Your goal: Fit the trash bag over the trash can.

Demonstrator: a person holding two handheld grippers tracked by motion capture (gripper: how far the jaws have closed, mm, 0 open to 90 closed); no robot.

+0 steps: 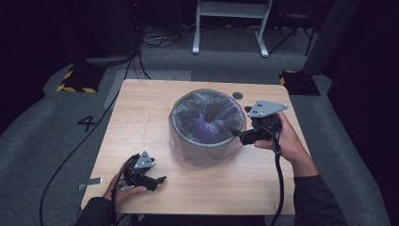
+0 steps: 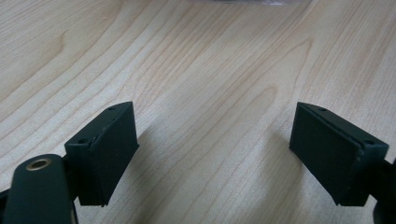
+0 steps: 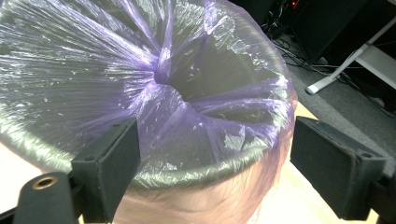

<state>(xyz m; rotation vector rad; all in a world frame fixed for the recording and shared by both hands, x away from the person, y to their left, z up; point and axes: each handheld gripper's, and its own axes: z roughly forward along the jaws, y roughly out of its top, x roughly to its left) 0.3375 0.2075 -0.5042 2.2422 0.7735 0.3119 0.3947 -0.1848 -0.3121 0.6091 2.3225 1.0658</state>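
Right gripper [image 1: 236,135] at the bin [image 1: 207,123] rim, left gripper [image 1: 161,181] idle on worktop [image 1: 141,122].
Bin sits mid-worktop, lined with purple bag [image 3: 140,84] folded over the rim. Right fingers [image 3: 112,163] apart, straddling the near rim, nothing clamped. Left fingers [image 2: 105,149] apart over bare wood, well clear of bin.

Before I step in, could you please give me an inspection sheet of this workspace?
Surface: light wooden table, with a small dark round spot near its far edge.
Job's things: round bin lined with a purple plastic bag, folded over the rim.
Clutter: nothing seen.
Grippers: left gripper open over bare wood near the front edge; right gripper open, jaws either side of the bin's rim, pads not pressing.
Cables: one cable trails from the right gripper; a black one crosses the floor.
Surroundings: grey carpet, white frame legs, striped blocks.
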